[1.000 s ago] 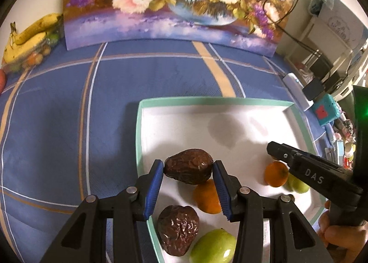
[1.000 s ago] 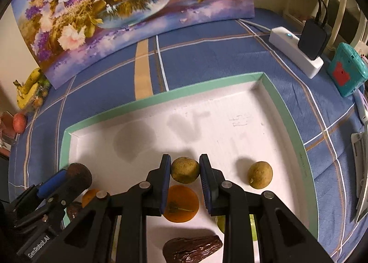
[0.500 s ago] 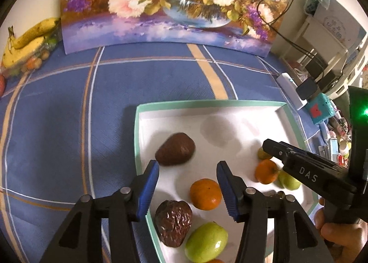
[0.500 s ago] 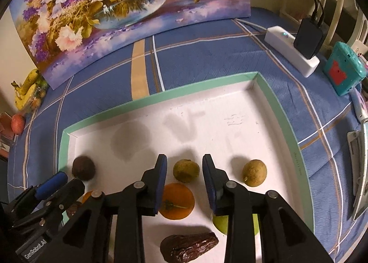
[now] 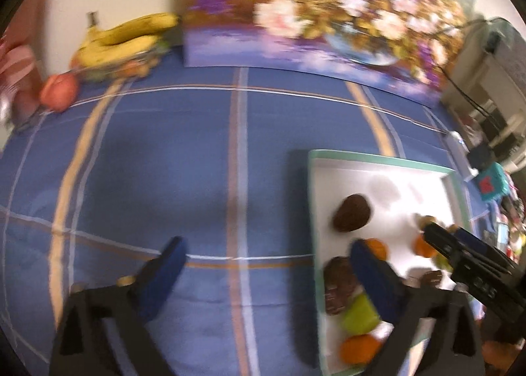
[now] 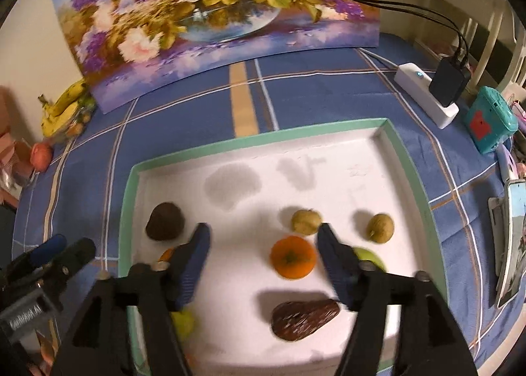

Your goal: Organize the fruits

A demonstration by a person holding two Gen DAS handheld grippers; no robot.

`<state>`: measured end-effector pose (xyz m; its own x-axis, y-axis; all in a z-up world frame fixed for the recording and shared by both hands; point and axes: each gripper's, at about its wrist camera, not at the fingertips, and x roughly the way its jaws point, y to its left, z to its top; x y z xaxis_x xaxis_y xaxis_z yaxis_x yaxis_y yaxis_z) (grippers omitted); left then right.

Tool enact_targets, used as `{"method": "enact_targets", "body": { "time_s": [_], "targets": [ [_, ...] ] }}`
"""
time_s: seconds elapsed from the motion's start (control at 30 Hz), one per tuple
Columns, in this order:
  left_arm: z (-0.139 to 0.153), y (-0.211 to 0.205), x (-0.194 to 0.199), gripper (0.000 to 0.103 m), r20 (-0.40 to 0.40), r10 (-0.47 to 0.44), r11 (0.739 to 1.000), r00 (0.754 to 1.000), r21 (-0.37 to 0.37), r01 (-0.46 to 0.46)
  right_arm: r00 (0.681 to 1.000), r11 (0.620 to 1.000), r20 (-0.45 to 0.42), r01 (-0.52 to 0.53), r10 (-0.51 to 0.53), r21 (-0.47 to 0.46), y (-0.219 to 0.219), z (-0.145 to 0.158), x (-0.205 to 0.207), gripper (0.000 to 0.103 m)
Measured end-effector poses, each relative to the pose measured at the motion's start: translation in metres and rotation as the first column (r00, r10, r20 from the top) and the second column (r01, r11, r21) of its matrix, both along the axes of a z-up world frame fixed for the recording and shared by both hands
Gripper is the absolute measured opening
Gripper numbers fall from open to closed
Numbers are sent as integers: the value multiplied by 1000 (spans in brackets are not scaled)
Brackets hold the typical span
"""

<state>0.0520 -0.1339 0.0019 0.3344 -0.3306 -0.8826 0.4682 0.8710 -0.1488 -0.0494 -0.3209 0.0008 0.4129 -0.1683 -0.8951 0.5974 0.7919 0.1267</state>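
The left claw, its blue-padded jaws just opened wide with nothing between them, hangs over a blue plaid cloth covering the surface, one jaw over the cloth, the other over the near corner of a white tray with a green rim. In the tray lie a dark brown fruit, a second wrinkled brown fruit, a green fruit and oranges, all blurred. The right claw reaches in from the right over the tray. At the back, bananas and a reddish fruit sit left of a propped flower painting.
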Motion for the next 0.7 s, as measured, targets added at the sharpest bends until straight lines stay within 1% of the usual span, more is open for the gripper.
{"method": "enact_targets", "body": {
  "time_s": [0.1,0.17,0.2,0.3,0.47,0.6,0.7],
  "targets": [
    [2,22,0,103,17,48,999,999,12,-48,1000,1000,2,-19,19,-1,11,0,-4,78],
    [4,34,-4,103,23,71,997,997,11,-71,1000,1000,8,-29,29,-5,19,0,-8,85],
    [4,40,-6,103,23,83,996,996,11,-83,999,1000,11,-31,31,-8,22,1,-11,91],
    [8,55,-15,103,25,101,995,995,-2,-101,999,999,20,-39,39,-22,32,2,-18,91],
    [23,75,-38,103,84,109,994,990,-16,-108,996,998,59,-63,64,-21,48,11,-31,91],
    [32,91,-54,103,131,140,990,981,-21,-138,994,996,80,-75,78,-43,59,17,-42,92],
    [33,100,-60,103,161,177,982,971,38,-185,991,995,93,-88,92,-43,67,19,-51,92]
  ]
}}
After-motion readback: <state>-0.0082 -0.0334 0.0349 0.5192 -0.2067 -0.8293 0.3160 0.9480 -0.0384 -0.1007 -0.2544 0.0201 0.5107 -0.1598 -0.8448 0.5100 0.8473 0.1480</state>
